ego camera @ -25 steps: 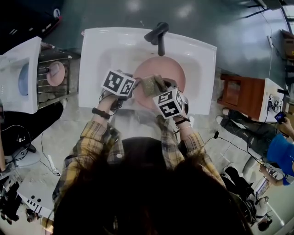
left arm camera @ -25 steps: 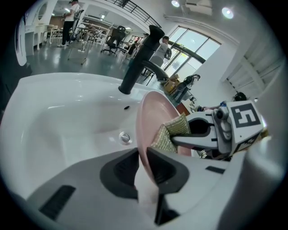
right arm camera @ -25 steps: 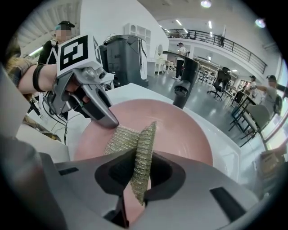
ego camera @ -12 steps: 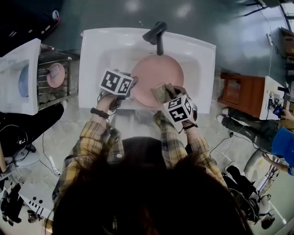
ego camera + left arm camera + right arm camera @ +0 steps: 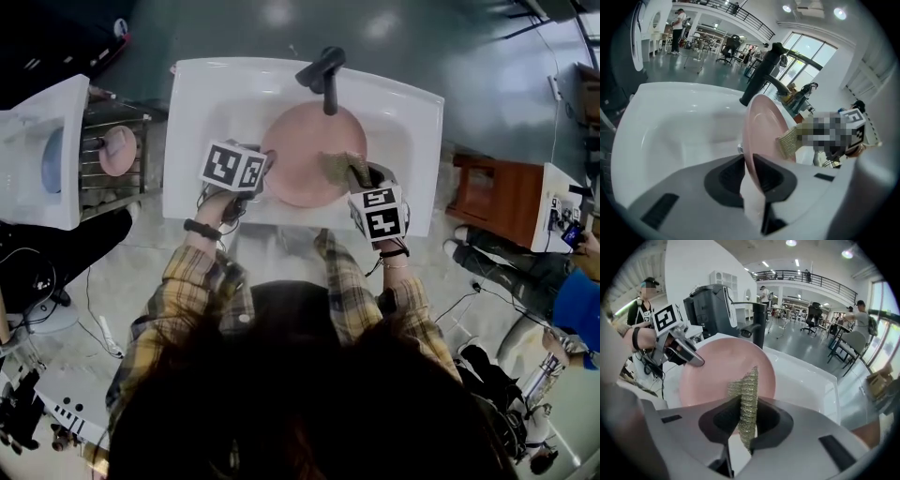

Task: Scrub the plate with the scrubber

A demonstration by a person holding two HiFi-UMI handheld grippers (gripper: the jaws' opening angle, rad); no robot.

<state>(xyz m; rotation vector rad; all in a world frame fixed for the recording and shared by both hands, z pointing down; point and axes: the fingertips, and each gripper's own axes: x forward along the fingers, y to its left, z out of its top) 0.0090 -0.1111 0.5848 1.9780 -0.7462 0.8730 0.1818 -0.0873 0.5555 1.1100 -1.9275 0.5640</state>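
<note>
A round pink plate is held tilted over the white sink. My left gripper is shut on the plate's left rim; in the left gripper view the plate stands edge-on between the jaws of that gripper. My right gripper is shut on a golden mesh scrubber, which lies against the plate's right part. In the right gripper view the scrubber stands upright between the jaws of this gripper, in front of the plate.
A black tap stands at the sink's back edge, just behind the plate. A wire rack with a pink dish stands left of the sink, next to a white unit. People are at the right of the head view.
My right gripper has carried the scrubber from the plate's middle down and then out to its right side. The plate has shifted slightly left and up. My left gripper keeps its hold.
</note>
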